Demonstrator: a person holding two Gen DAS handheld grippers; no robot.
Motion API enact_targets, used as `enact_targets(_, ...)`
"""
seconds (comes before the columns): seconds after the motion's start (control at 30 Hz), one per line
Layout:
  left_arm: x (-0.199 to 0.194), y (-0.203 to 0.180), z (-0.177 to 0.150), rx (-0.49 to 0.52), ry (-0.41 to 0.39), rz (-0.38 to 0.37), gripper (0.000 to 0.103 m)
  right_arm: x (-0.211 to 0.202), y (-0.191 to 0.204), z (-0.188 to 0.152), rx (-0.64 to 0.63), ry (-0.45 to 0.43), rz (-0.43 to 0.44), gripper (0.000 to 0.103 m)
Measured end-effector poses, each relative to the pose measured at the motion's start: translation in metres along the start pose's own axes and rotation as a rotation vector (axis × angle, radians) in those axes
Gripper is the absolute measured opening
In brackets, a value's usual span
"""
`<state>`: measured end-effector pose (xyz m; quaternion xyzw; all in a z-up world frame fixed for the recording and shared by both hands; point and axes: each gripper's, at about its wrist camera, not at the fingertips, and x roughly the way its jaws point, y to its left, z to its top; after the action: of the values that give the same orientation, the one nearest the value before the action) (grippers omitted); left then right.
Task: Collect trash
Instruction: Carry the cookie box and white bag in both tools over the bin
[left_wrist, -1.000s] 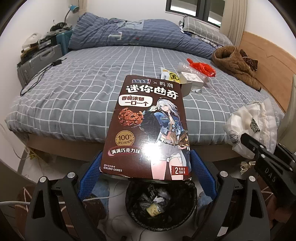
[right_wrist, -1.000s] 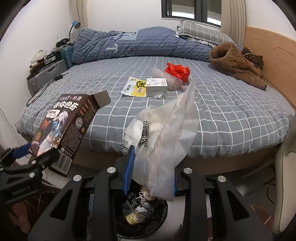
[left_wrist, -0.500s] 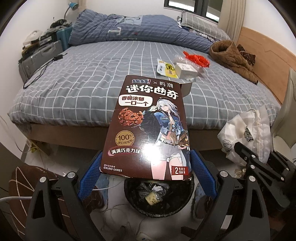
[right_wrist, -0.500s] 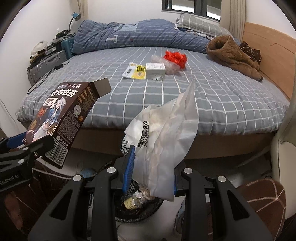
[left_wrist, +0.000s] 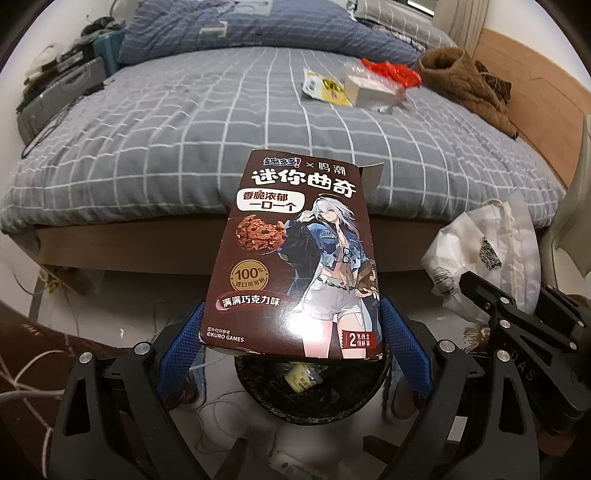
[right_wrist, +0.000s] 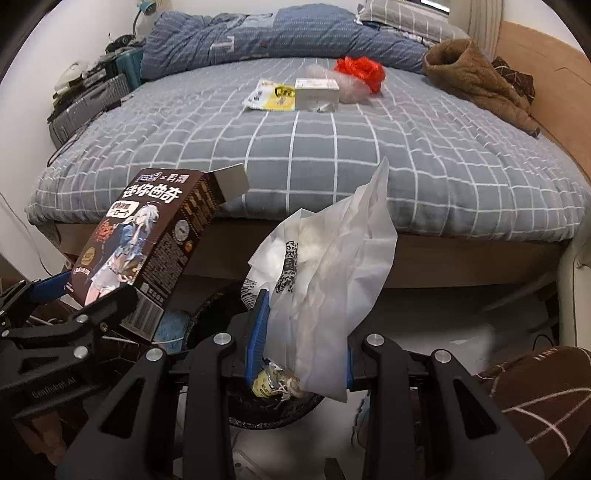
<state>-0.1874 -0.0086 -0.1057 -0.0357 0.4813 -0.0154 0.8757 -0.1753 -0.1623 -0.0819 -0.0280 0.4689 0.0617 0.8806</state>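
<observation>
A bedroom floor at the foot of a bed (left_wrist: 221, 122) covered in a grey checked quilt: at far left, a suitcase (right_wrist: 92, 107) and assorted gear are stacked against the wall beside the mattress. The left gripper (left_wrist: 291, 345) is clamped on a brown cookie box (left_wrist: 295, 266), its blue pads (left_wrist: 179, 349) pressing both long sides near the bottom edge; the box is tilted up toward the bed with its top flap open. Directly beneath the box's lower end sits a black-lined trash bin (left_wrist: 314, 402) on the pale floor, already holding a small yellow wrapper and other scraps. In the right wrist view the same box (right_wrist: 144, 251) appears at left, held above and beside the bin (right_wrist: 266, 406).

At centre, farther up the quilt, lie a yellow-and-white snack packet (right_wrist: 273, 96), a small white carton (right_wrist: 317, 94) just beside it, a clear plastic wrapper and a crumpled red bag (right_wrist: 360, 72) touching the carton's far side.

To the right, the right gripper (right_wrist: 299, 350) is closed around a crumpled white plastic bag (right_wrist: 325, 280) printed with black markings, its drawstring dangling over the bin's rim. From the left wrist view, that bag (left_wrist: 484, 258) hangs well to the right of the box. A brown fleece jacket (right_wrist: 476, 77) lies heaped at the far right of the bed, against a wooden headboard (left_wrist: 535, 92).
</observation>
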Motion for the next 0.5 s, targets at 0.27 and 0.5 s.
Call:
enact_targets(0.27, 0.034, -0.002, 0.000, 0.020, 0.064, 0.001, 0.089, 0.035, 0.001, 0.003, -0.018, 0.072, 0.003, 0.031)
enact_targets(0.5, 0.062, -0.006, -0.011, 0.026, 0.143, 0.001, 0.089, 0.054, -0.018, -0.007, 0.015, 0.134, 0.005, 0.031)
